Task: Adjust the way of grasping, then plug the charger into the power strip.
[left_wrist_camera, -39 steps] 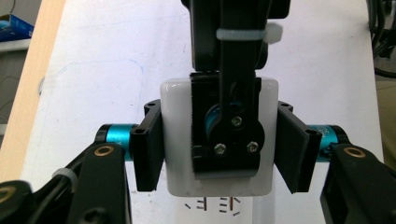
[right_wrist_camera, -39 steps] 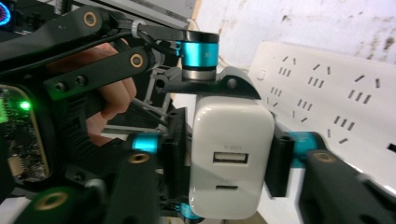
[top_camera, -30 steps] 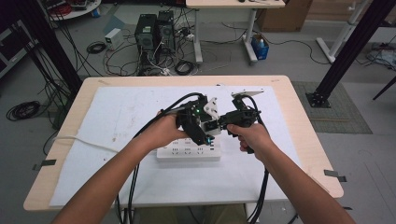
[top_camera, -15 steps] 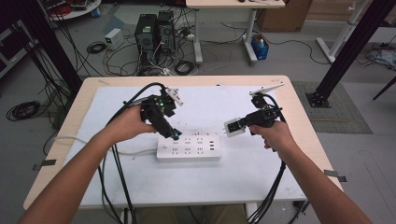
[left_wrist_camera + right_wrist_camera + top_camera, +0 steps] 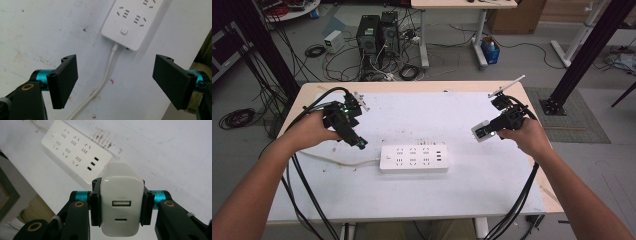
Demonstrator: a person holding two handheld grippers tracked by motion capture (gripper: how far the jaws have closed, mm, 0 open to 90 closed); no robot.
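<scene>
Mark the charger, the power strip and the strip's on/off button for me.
charger [image 5: 122,200]: right gripper view, its white face with the two ports, between the jaws.
power strip [image 5: 414,159]: high view, middle of its top face.
on/off button [image 5: 124,31]: left gripper view, centre of the square button near the cord end.

Claws farther apart, charger lifted.

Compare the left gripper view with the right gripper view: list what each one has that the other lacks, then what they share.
Left gripper view alone: the power strip's switch button, its white cord trailing across the table, and the left gripper with open jaws and nothing between them.

Right gripper view alone: the right gripper shut on a white charger, whose two ports face the camera, plus the strip's USB ports.

Both: the white power strip lying on the white table.
</scene>
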